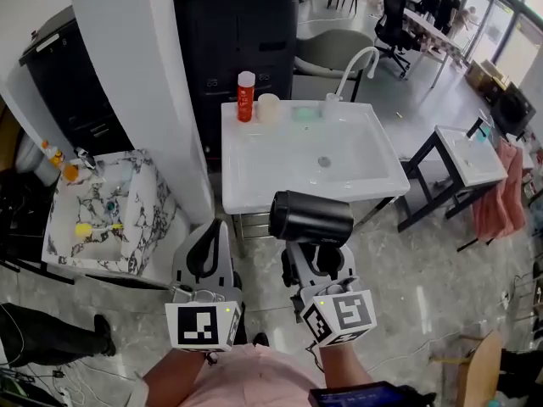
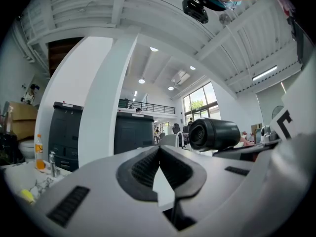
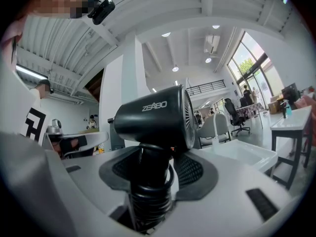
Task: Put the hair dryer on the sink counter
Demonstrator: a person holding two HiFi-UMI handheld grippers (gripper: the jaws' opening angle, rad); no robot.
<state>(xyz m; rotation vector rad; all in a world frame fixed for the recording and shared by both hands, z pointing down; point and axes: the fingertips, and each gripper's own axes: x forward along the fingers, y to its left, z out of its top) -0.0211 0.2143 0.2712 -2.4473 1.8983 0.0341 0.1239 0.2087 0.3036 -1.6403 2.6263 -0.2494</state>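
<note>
Red bottle beside pale cup; marbled basin left; black cabinet behind.

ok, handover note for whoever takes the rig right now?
Left claw: shut, empty, held low beside the right one.
Right claw: shut on the handle of the black hair dryer, barrel on top.
White sink counter: just ahead of the dryer; red bottle and pale cup on its back rim.
Done: dryer in hand.
Left: carry it forward, set it on the counter, release.
</note>
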